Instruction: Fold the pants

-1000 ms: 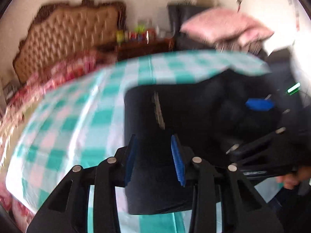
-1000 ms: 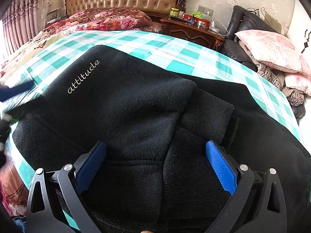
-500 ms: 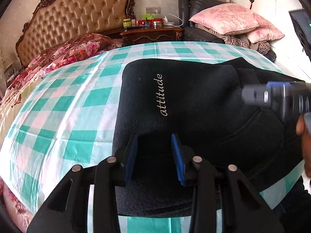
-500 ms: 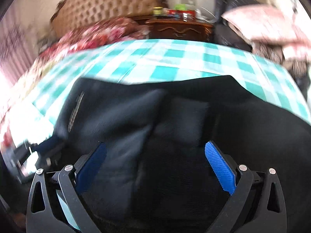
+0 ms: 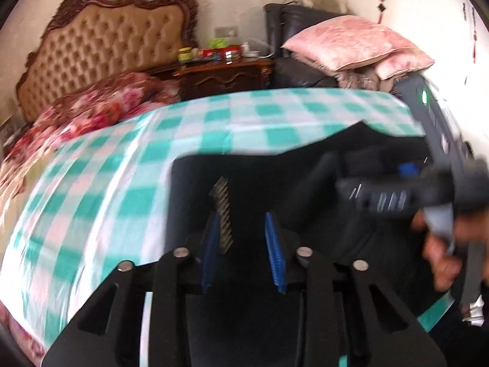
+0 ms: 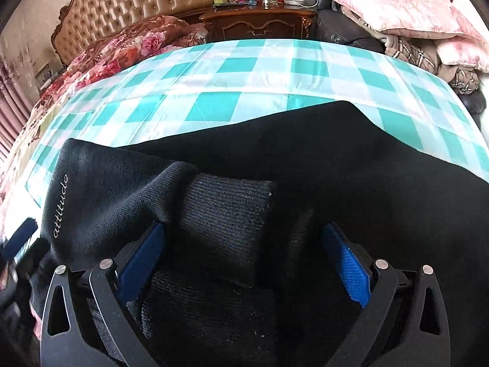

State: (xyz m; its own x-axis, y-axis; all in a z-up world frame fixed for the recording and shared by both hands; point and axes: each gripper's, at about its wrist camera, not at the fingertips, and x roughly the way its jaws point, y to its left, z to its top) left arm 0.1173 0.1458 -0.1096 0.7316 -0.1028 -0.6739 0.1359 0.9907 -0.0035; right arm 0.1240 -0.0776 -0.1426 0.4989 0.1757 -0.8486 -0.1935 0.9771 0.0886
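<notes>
A checked teal-and-white sheet (image 6: 238, 70) covers the bed, and the black pants (image 6: 351, 165) lie across its near side, partly doubled over, with the word "attitude" (image 6: 60, 206) stitched along the left fold. A ribbed cuff (image 6: 226, 211) sits on top near the middle, bunched rather than flat.

The step in hand looks like taking hold of the folded layers to bring them over. To do it well, I would catch the cuff together with the layer beneath it, so nothing slides out, and carry both ends at the same pace to keep the crease straight.

The right gripper (image 6: 244, 263) tilts steeply down over the cuff, its blue pads standing wide apart with the ribbed cloth between them, not pinched. The left gripper (image 5: 243, 252) points down more gently at the left fold; its jaws are closing, the pads near together with dark cloth between them, though the blur hides whether they press it yet. A hand (image 5: 440, 257) at that view's right edge carries the other tool.
</notes>
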